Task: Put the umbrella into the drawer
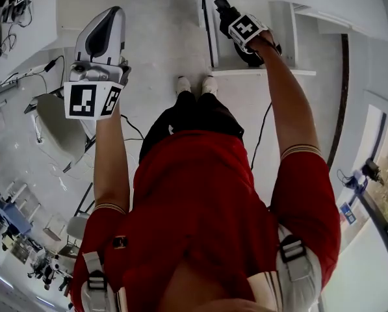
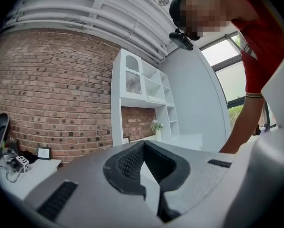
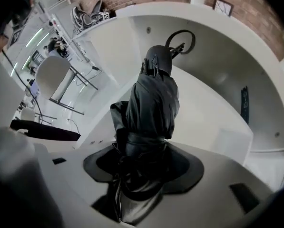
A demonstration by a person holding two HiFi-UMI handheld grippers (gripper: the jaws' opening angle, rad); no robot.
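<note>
A black folded umbrella (image 3: 153, 99) sticks out from my right gripper (image 3: 142, 175), which is shut on its lower folds. The handle end with a strap loop (image 3: 182, 42) points at the inner wall of the white drawer (image 3: 218, 118). In the head view the right gripper (image 1: 231, 17) reaches down into the open drawer (image 1: 245, 71) at the top, with the umbrella's (image 1: 219, 5) black tip showing beyond it. My left gripper (image 1: 109, 18) is raised at the left, away from the drawer. Its jaws stand together with nothing in them, and this left gripper (image 2: 149, 175) faces the room.
A grey chair (image 1: 57, 125) stands below the left gripper. A white desk with cables (image 1: 25, 25) lies at the far left. A black cable (image 1: 262, 135) runs across the floor near the person's shoes (image 1: 197, 83). White shelving (image 2: 142, 99) stands against a brick wall (image 2: 51, 89).
</note>
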